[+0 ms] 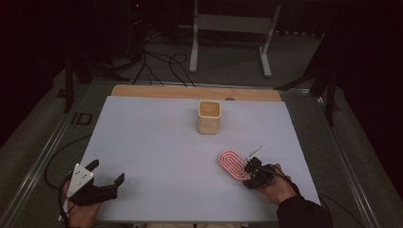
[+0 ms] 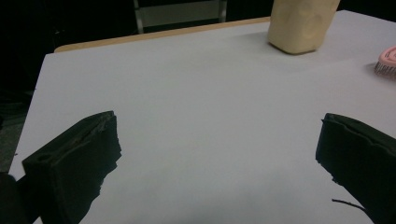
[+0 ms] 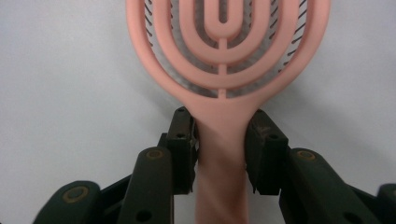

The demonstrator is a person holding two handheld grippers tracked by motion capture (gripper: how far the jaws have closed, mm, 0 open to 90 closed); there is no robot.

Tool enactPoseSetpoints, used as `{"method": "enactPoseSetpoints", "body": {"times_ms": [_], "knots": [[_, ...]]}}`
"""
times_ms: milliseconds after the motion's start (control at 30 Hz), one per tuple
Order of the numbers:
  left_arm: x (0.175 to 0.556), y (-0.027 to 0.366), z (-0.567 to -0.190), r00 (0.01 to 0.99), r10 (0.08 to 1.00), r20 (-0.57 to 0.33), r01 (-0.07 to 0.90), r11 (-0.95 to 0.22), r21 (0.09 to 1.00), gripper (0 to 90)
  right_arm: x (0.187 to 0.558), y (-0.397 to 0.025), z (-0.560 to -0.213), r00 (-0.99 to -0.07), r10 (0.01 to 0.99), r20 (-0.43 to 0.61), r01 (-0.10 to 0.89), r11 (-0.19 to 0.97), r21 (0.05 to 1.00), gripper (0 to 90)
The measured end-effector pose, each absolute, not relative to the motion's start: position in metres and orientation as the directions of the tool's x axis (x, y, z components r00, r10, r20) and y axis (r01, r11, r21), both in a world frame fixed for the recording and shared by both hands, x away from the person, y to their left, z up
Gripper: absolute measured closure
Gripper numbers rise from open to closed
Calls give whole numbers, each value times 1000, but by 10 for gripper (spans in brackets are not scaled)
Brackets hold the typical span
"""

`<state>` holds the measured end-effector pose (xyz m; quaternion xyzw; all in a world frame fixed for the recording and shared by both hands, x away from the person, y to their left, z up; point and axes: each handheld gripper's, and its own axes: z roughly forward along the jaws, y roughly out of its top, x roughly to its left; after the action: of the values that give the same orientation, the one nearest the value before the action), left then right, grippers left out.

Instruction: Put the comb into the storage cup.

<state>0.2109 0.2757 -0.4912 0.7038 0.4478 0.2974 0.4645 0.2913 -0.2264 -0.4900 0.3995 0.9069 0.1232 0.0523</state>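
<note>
One white sheet [image 1: 157, 142] covering wooden table [image 1: 142, 90]; dark room.

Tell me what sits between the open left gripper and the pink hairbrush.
Nothing: in the high view, bare white table sheet runs from the left gripper to the pink hairbrush, which the right gripper clamps.
</note>
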Motion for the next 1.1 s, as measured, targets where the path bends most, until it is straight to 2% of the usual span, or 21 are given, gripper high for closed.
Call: {"method": "enactPoseSetpoints", "body": {"times_ms": [500,700,1100], "knots": [[211,276,-491,419,908,2,357,-166,919,0,288,-225,-489,-689,724,-14,695,667,271,698],[211,276,-492,417,909,2,360,-167,918,0,286,-230,-489,-669,743,0,705,636,314,699],[212,276,-493,411,912,2,368,-168,914,0,282,-240,-471,-649,760,41,680,554,480,699]]}}
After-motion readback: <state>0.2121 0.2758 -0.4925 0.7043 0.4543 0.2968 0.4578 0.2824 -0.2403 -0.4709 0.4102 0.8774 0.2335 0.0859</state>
